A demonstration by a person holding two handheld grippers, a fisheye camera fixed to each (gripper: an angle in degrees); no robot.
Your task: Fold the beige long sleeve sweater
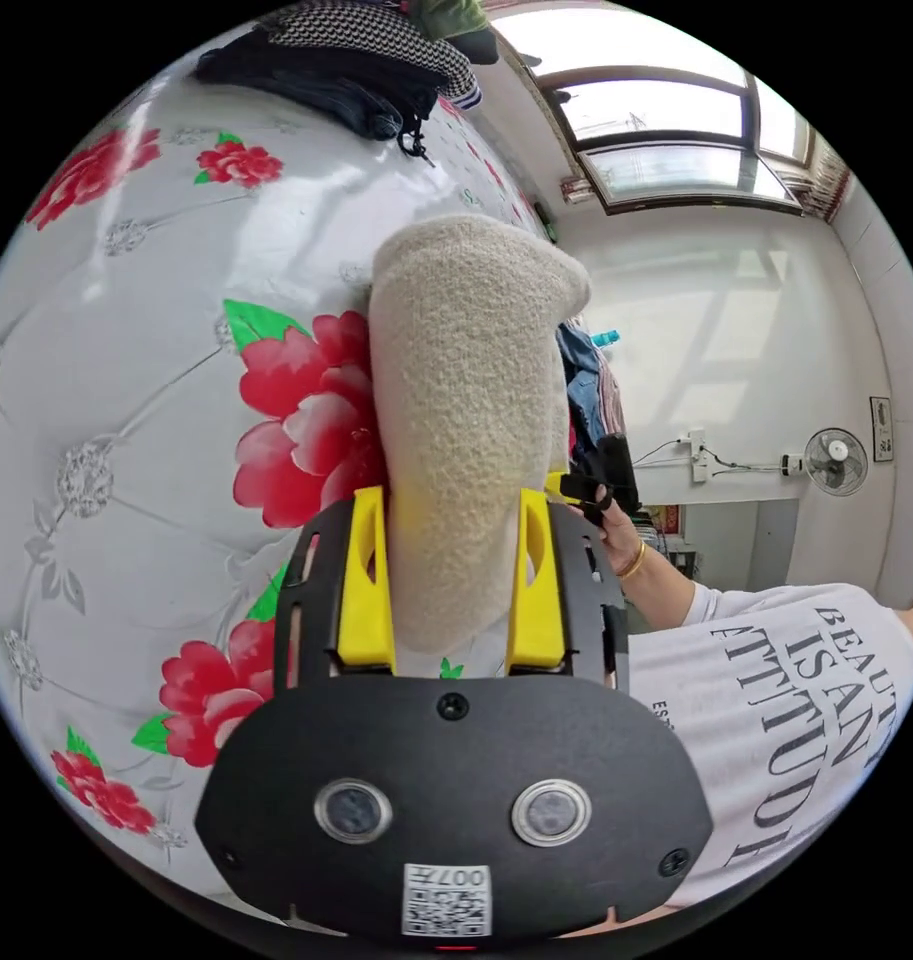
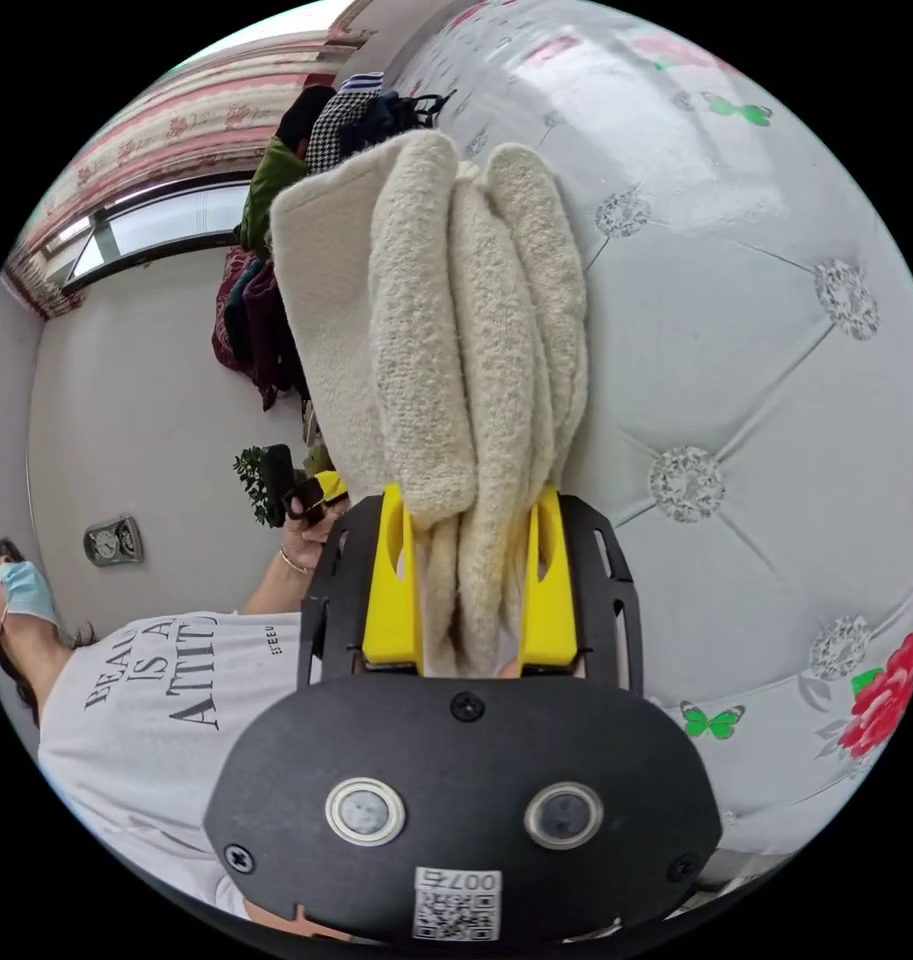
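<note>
Left gripper view showed a big white bed cover (image 1: pixel 126 420) with red flowers, and the beige sweater (image 1: pixel 466 420) stuck up in front of it. That gripper (image 1: pixel 451 590) pointed at the bed, and its two yellow jaws were pressed against the sides of a thick, rounded fold of the sweater. Beside it stood a person in a white shirt (image 1: pixel 776 720) with dark letters. The person's hand (image 1: pixel 611 525) reached toward the sweater and held the other gripper, which was mostly hidden behind the fold. Far off were a dark pile of clothes (image 1: pixel 346 70) on the bed, a window (image 1: pixel 676 130) and a small fan (image 1: pixel 834 462) on the wall.

Right gripper view showed the same sweater (image 2: pixel 446 330) as a bunch of soft layers. The right gripper (image 2: pixel 471 590) had its yellow jaws closed tight on those layers. The bed cover (image 2: pixel 756 330) was behind, with a green butterfly (image 2: pixel 713 719) printed near the gripper.
</note>
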